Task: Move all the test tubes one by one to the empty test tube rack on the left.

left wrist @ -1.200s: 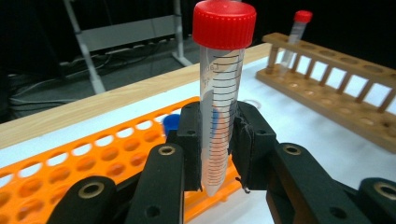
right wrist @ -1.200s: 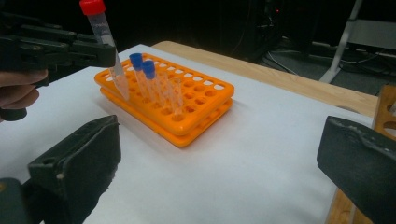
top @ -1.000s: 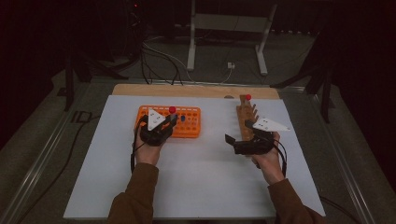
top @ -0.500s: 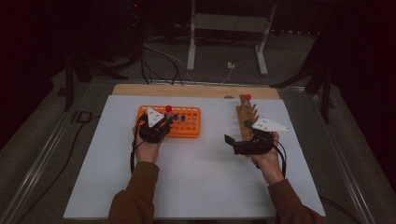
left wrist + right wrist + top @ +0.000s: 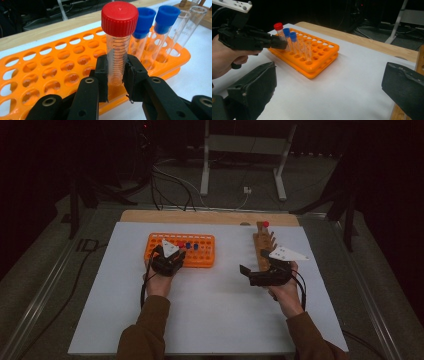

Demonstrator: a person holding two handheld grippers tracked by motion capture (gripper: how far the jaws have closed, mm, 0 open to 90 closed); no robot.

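My left gripper (image 5: 117, 72) is shut on a clear graduated tube with a red cap (image 5: 119, 50). The tube stands upright, its lower end down in a hole near the front edge of the orange rack (image 5: 50, 75). From above, the left gripper (image 5: 174, 254) sits at the near left of the orange rack (image 5: 202, 257), with the red cap (image 5: 180, 243) just past it. Two blue-capped tubes (image 5: 155, 17) and uncapped clear tubes (image 5: 186, 27) stand in the same row. My right gripper (image 5: 254, 264) is open and holds nothing, beside the wooden rack (image 5: 262, 242).
The wooden rack carries one red-capped tube (image 5: 265, 224) at its far end. A white sheet (image 5: 210, 320) covers the table, with a wooden strip (image 5: 200, 216) along the far edge. In the right gripper view the left gripper (image 5: 282, 42) and orange rack (image 5: 319, 60) lie ahead.
My left gripper has come down with the red-capped tube, so the tube now sits lower in the orange rack. My right gripper has stayed where it was.
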